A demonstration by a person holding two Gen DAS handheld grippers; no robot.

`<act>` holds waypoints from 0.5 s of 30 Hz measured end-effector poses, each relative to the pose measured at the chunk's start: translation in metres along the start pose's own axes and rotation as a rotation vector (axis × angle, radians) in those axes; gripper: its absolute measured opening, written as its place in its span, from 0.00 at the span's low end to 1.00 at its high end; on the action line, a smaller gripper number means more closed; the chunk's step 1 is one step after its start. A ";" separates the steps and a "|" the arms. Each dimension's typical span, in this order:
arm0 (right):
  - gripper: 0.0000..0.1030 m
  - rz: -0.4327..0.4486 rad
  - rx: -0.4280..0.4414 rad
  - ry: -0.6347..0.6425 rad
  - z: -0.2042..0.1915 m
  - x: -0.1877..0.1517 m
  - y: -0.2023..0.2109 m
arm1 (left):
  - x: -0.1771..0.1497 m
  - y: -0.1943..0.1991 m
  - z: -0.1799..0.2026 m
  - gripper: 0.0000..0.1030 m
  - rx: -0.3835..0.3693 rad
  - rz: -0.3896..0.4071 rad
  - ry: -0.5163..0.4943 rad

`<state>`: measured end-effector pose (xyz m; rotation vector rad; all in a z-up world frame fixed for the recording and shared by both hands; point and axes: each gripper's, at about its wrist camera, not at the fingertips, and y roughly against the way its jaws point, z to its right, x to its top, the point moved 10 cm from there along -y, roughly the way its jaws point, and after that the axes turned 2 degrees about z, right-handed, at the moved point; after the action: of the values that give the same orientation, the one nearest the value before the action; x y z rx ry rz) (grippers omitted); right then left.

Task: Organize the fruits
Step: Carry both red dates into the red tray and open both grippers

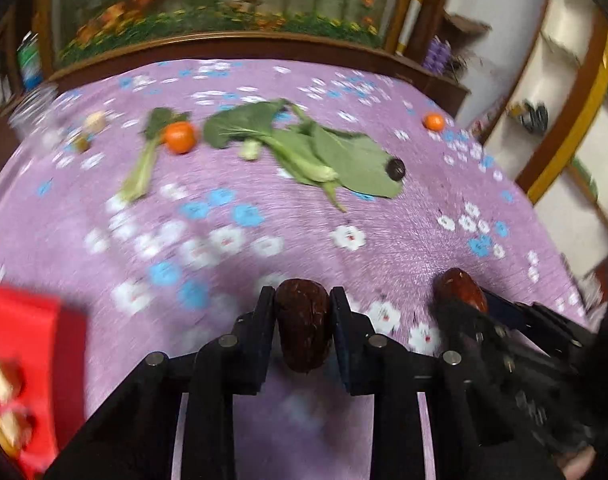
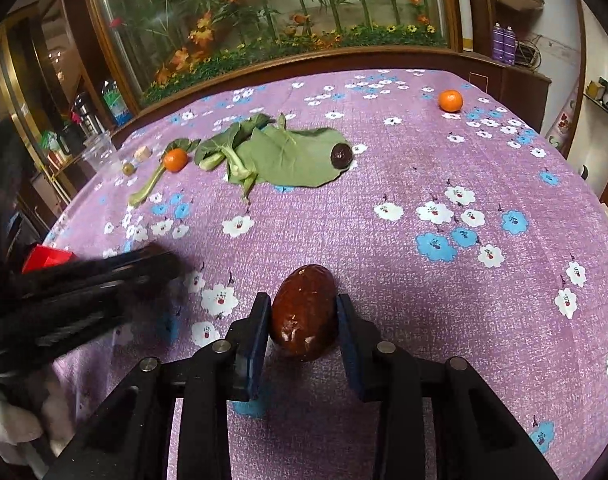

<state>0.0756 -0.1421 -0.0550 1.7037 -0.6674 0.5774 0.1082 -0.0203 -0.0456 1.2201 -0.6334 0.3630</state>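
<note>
Your left gripper (image 1: 302, 322) reaches forward and low, its two fingers closed on a dark red date (image 1: 302, 326). Your right gripper (image 2: 304, 322) sits just beside it, to its right, fingers clamped on a second date (image 2: 304, 312), both pointing the same way.

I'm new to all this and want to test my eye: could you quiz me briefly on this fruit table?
1. True or false: each gripper's fingers hold a wrinkled reddish-brown date.
2. How many round orange tangerines lie on the purple flowered tablecloth? A one, B two, C four.
3. What does the small dark round fruit rest on?

Key:
1. True: left gripper holds one date, right gripper another.
2. B: one by the greens, one far right.
3. A broad green leaf.
</note>
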 end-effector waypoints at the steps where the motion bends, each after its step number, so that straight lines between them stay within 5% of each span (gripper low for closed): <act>1: 0.34 0.005 0.001 -0.004 0.001 0.001 0.001 | -0.003 0.014 -0.009 0.25 -0.009 0.016 0.036; 7: 0.34 0.015 0.023 -0.048 0.002 0.001 0.004 | -0.026 0.092 -0.067 0.25 -0.009 0.120 0.214; 15: 0.34 0.016 0.140 0.028 -0.072 -0.006 0.047 | -0.058 0.178 -0.167 0.25 0.180 0.246 0.330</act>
<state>0.0364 -0.0799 -0.0107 1.8186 -0.6336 0.6709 0.0023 0.1979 0.0175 1.2197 -0.4707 0.8246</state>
